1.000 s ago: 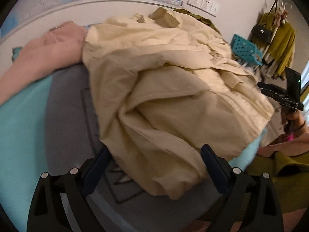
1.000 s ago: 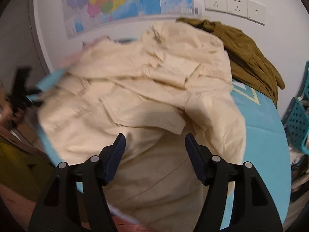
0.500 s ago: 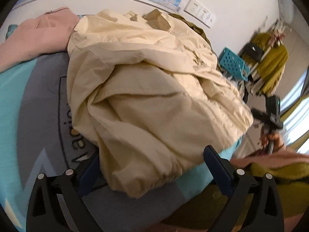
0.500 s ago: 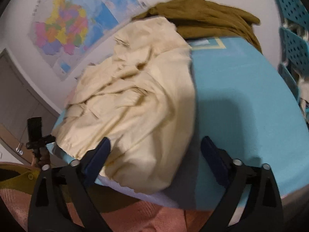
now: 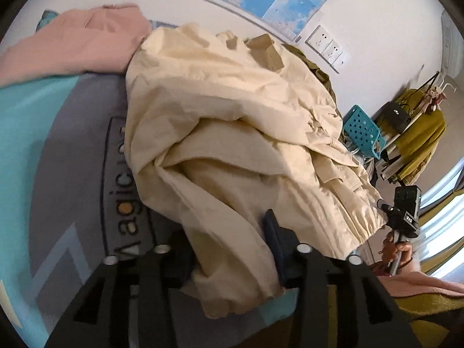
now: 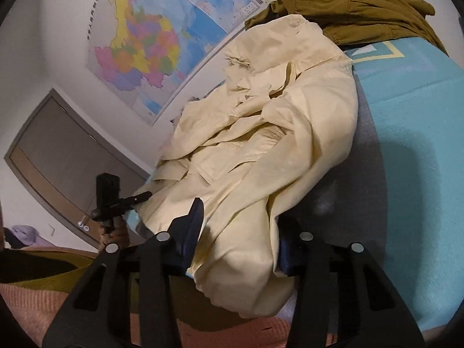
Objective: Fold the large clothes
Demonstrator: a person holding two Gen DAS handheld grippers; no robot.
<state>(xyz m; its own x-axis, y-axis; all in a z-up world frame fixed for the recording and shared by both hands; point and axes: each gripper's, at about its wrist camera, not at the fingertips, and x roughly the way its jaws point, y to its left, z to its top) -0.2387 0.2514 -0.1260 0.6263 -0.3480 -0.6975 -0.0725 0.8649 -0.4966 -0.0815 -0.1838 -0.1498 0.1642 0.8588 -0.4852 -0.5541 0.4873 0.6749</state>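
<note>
A large cream jacket (image 5: 232, 110) lies crumpled on the turquoise and grey mat (image 5: 34, 133), its lower hem hanging over the near edge. My left gripper (image 5: 229, 232) has one loose corner of that hem between its jaws, which are closing; the cloth fills the gap and covers the left pad. In the right wrist view the jacket (image 6: 290, 133) hangs the same way, and my right gripper (image 6: 237, 232) is closing its jaws around the other hem corner. Each view shows the opposite gripper held in a hand at the jacket's far side.
A pink garment (image 5: 75, 46) lies at the mat's far left and an olive-brown one (image 6: 356, 8) at the back by the wall. A teal basket (image 5: 362, 130) and a clothes rack (image 5: 417, 133) stand to the right. Maps hang on the wall (image 6: 136, 49).
Both grippers opened wide, moved in over the jacket's near hem, and their jaws have since narrowed around the cloth. Both views have rolled, and the jacket now hangs closer to each camera.
</note>
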